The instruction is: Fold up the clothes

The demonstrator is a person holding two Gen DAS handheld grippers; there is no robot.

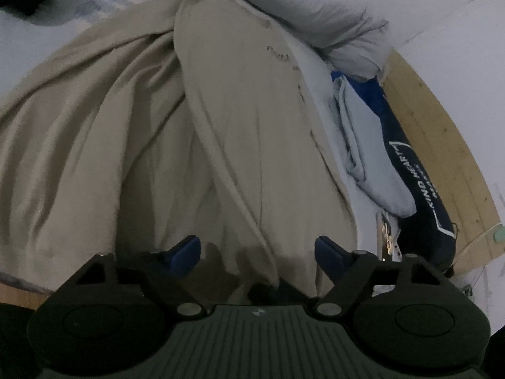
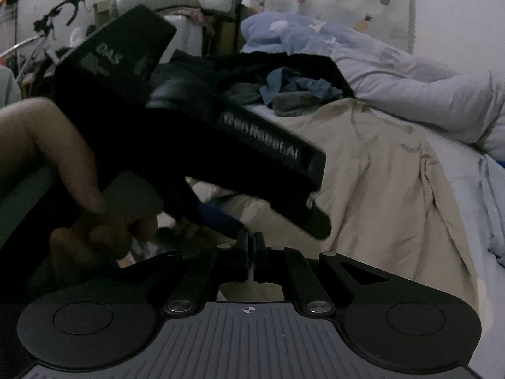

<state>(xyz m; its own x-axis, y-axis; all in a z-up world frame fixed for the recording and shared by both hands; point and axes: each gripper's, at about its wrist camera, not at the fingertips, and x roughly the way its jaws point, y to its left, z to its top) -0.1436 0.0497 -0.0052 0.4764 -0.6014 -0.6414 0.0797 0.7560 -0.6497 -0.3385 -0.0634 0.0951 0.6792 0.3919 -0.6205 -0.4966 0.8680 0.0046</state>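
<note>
Beige garment lies rumpled across bed, beside grey duvet at far right. Left gripper: jaws spread, a fold of the garment between them, pads not pressing. Right gripper: jaws pressed together, pinching thin beige garment edge. Hand holds left gripper's handle.

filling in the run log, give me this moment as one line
left gripper: open over beige garment | right gripper: shut on beige garment edge | bed: garment crumpled, unfolded

Dim, bluish, soft-focus fisheye views.
</note>
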